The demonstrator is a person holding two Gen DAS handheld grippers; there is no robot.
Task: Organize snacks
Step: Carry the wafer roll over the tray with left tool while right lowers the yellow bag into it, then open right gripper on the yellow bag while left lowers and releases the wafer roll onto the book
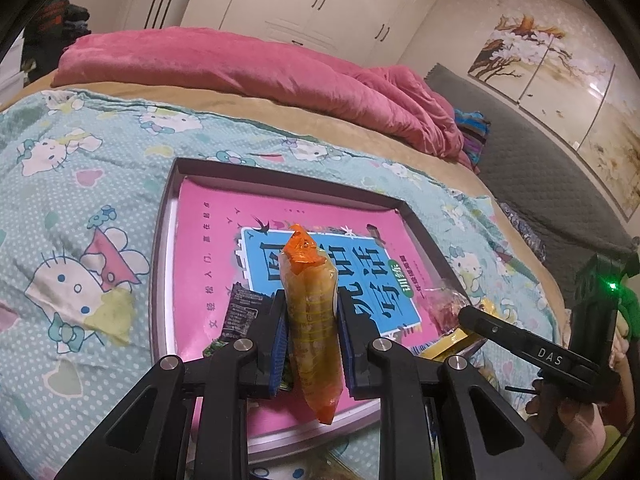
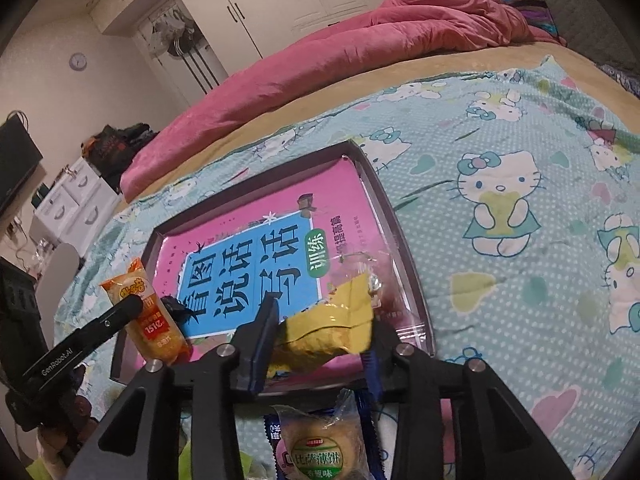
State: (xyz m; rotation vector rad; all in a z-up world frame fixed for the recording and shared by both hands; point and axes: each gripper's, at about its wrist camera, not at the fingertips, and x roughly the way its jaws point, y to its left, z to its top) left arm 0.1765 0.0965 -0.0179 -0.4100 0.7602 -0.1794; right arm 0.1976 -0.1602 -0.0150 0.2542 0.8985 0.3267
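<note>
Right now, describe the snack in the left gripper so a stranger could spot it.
On the Hello Kitty bedspread lies a shallow tray lined with a pink book. Over its near end, the left gripper clamps an orange-and-yellow snack packet, long and narrow, unlike the squat yellow packet beside it.

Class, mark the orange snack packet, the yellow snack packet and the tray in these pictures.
orange snack packet point(image 1: 314, 316), left wrist view, middle of the wrapper.
yellow snack packet point(image 2: 328, 326), right wrist view, middle of the wrapper.
tray point(image 2: 378, 194), right wrist view, right rim.
</note>
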